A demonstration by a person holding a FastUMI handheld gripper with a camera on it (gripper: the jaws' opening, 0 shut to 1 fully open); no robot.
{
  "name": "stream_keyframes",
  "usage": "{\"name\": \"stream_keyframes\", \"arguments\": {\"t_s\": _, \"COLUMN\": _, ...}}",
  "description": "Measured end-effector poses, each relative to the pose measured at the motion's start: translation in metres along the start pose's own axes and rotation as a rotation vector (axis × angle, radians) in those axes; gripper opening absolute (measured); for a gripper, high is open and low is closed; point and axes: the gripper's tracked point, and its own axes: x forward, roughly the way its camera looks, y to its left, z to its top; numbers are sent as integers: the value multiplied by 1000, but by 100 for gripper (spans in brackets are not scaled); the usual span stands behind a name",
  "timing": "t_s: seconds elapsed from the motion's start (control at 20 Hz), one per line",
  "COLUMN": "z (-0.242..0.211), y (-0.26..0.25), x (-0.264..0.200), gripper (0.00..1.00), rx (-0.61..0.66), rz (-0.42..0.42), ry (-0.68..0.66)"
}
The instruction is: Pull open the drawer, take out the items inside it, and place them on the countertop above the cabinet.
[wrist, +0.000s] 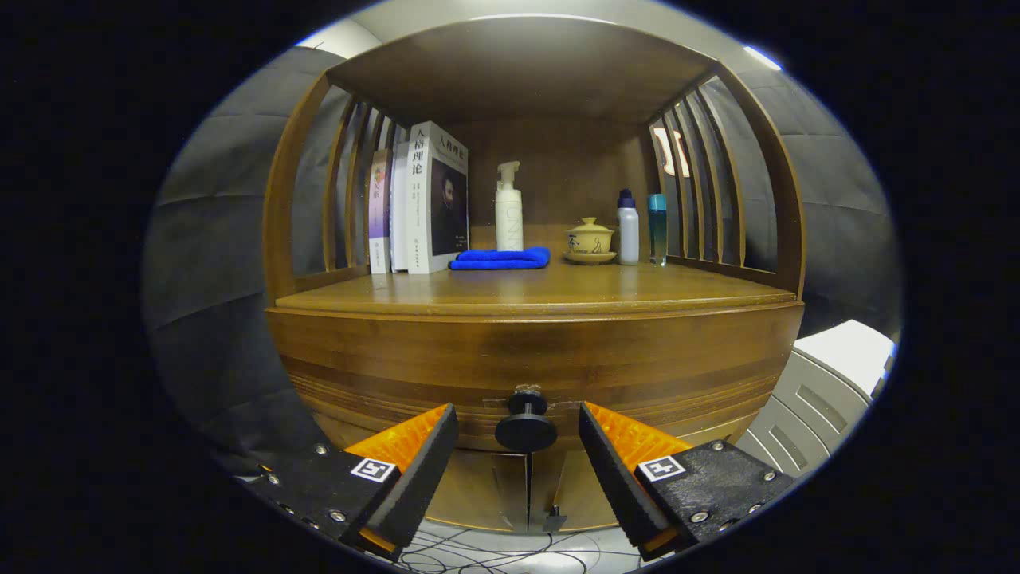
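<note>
Approaching the knob (526,426) of the closed drawer (534,355), tongs (518,442) spread wide and gripping nothing. Knob sits centred in the gap between both fingers, touching neither, its stem pointing straight out of the drawer front toward the camera. Probably needs a short push forward, then closing on the stem. Countertop (542,291) lies just above, already carrying books (418,203) and a cloth (500,258).

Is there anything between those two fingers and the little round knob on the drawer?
Nothing visible blocks it. The gripper is open, and the drawer knob sits in the gap between its fingers, untouched by either one.
</note>
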Motion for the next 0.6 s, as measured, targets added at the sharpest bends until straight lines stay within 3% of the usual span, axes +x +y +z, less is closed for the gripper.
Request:
{"name": "stream_keyframes", "arguments": {"t_s": 0.25, "z": -25, "y": 0, "x": 23, "gripper": 89, "rx": 44, "rz": -5, "ry": 99}}
{"name": "stream_keyframes", "arguments": {"t_s": 0.5, "z": -28, "y": -4, "x": 26, "gripper": 49, "rx": 96, "rz": -23, "ry": 113}}
{"name": "stream_keyframes", "arguments": {"t_s": 0.6, "z": -29, "y": -3, "x": 26, "gripper": 44, "rx": 98, "rz": -16, "ry": 128}}
